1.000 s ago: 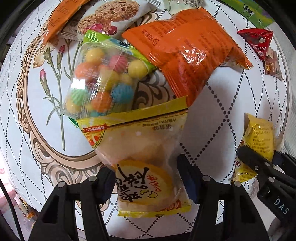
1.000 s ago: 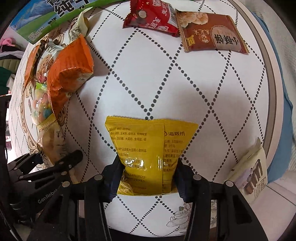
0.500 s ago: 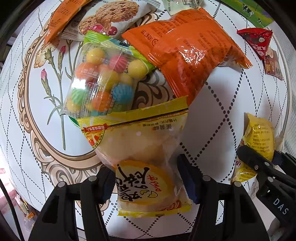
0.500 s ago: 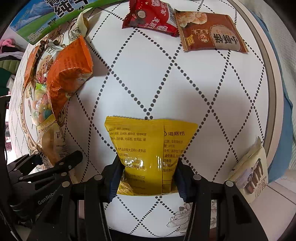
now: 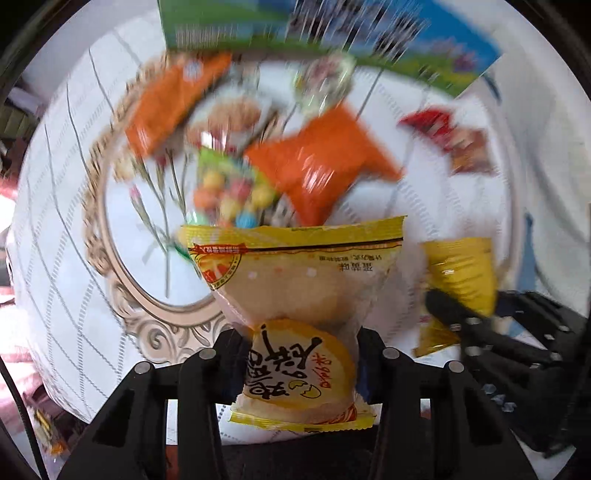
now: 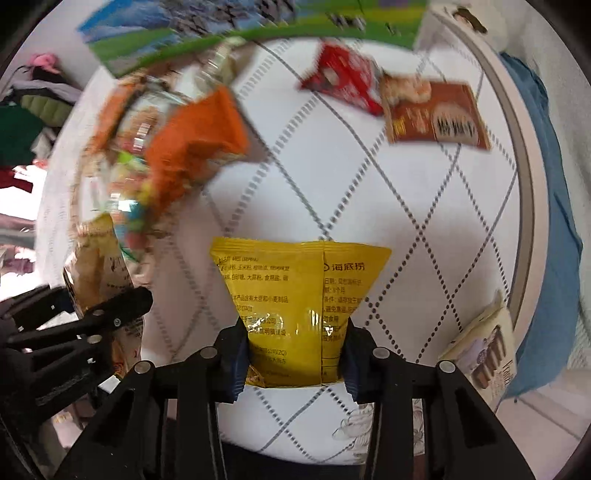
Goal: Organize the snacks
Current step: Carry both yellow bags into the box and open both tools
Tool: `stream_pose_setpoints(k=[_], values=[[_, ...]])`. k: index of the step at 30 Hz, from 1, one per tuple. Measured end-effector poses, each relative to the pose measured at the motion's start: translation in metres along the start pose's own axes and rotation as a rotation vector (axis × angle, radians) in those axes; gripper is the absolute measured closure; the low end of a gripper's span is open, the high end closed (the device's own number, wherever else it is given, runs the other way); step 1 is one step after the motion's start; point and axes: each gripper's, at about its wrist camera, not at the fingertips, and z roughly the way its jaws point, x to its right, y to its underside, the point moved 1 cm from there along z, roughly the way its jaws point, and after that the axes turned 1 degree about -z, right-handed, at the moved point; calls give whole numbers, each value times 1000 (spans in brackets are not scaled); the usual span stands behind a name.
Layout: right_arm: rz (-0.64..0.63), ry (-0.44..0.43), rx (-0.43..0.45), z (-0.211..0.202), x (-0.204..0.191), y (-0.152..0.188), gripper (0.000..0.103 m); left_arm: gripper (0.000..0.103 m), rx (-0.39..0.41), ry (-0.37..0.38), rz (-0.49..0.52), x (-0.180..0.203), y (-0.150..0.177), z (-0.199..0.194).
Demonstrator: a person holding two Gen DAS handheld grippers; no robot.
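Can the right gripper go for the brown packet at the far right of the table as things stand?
Probably not yet: the right gripper is shut on the yellow packet. The table toward the brown packet looks bare.

My left camera sits just behind the left hand-held gripper (image 5: 301,365), looking steeply down along its fingers at the desk (image 5: 66,258), close above it. My right camera does the same behind the right hand-held gripper (image 6: 295,360). The two views overlap: beyond each gripper I see the orange packet (image 5: 325,166), and the green and blue box (image 6: 221,26) along the far edge. Each camera also catches the other gripper off to its side, so the two sit near each other, facing the same way.
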Motion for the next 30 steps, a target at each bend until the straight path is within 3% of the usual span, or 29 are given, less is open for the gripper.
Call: stream_pose_setpoints(k=[4, 8, 11, 15, 18, 22, 26, 30], values=[[5, -100, 56, -42, 0, -22, 60, 61, 89, 76, -3, -3, -27, -58], [7, -182, 156, -95, 8, -70, 60, 61, 179, 133, -2, -10, -83, -112], [-7, -208, 230, -128, 10, -115, 60, 61, 230, 110, 19, -17, -140, -136], [-42, -160, 323, -152, 7, -187, 60, 61, 247, 34, 27, -40, -216, -142], [-42, -162, 293, -142, 6, -246, 60, 61, 174, -5, 24, -62, -268, -122], [-44, -152, 208, -107, 2, -298, 60, 61, 27, -26, 12, -68, -319, -72], [-40, -149, 94, -63, -2, -321, 60, 61, -89, -41, -5, -75, -335, -31], [-40, -160, 22, -33, -4, -322, 60, 60, -175, -7, -15, -69, -327, -7]])
